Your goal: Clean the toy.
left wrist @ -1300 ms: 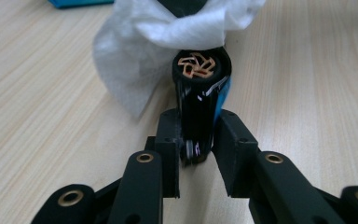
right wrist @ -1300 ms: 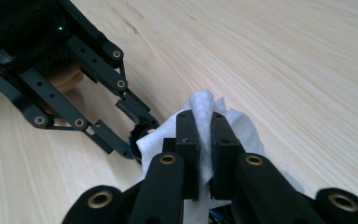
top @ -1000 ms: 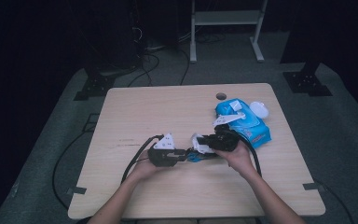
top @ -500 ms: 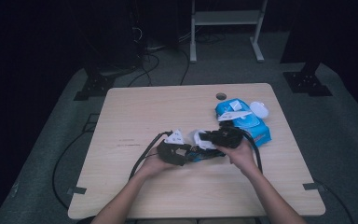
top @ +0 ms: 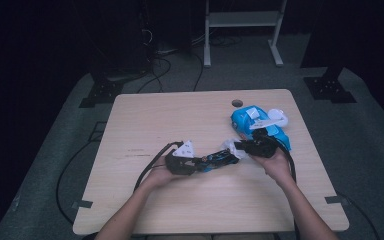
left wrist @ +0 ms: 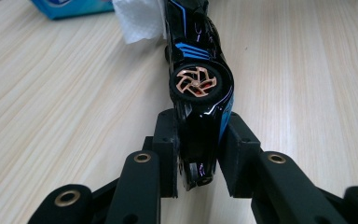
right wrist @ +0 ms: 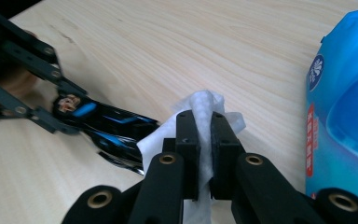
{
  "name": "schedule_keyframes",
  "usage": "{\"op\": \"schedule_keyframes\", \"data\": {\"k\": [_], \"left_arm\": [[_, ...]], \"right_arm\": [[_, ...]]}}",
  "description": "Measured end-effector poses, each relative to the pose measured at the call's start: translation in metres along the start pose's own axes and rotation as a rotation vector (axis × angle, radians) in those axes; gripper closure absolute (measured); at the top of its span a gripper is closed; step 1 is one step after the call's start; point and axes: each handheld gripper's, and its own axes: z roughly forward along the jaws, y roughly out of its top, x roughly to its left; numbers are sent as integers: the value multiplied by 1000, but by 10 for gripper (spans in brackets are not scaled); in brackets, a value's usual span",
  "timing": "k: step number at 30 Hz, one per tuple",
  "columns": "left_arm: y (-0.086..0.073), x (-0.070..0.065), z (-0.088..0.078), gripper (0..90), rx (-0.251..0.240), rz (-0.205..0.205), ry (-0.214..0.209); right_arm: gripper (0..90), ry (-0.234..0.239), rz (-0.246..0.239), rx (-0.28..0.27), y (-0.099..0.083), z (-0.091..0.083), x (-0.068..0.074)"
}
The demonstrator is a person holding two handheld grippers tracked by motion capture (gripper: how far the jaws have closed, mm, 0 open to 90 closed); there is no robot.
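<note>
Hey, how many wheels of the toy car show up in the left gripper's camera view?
1: a copper-spoked wheel on the side of the toy car facing the camera, just beyond the left gripper. Others may be hidden.

No legible text anywhere; print on the blue wipes pack [right wrist: 340, 121] too blurred.

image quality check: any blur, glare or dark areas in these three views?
High view: the room around the table is very dark, picture soft. Left gripper view: sharp, with glare streaks on the glossy toy car. Right gripper view: wipe in focus, car and left tool motion-blurred, blue wipe pack soft at the edge.
</note>
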Motion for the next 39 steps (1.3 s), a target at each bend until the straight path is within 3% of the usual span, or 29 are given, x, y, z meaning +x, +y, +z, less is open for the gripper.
{"op": "schedule_keyframes", "data": {"k": [1, 5, 11, 16, 24, 28, 34, 36, 39], "left_arm": [[-2, 2, -3, 699, -1, 3, -1], [-11, 10, -10, 697, -13, -29, -2], [-14, 14, -15, 649, -16, -102, 19], [-14, 13, -13, 608, -7, -135, 18], [-13, 11, -14, 529, -2, -186, 1], [-14, 5, -15, 569, 13, -157, 54], [-16, 1, -14, 517, 8, -205, 80], [-15, 0, -14, 462, 17, -219, 81], [-15, 0, -14, 439, 14, -245, 77]], "right_arm": [[840, -2, 5, 5, 2, 4, -2], [830, 101, 81, 38, 4, 18, -7], [830, 99, 66, 59, 6, 23, -2], [829, 92, 49, 60, 5, 21, 3], [829, 65, -19, 39, 0, 19, 18], [831, 47, -63, 2, -6, 19, 24], [833, -6, -135, -38, -16, 17, 35], [833, -26, -174, -53, -20, 17, 39], [833, -48, -195, -66, -24, 17, 43]]}}
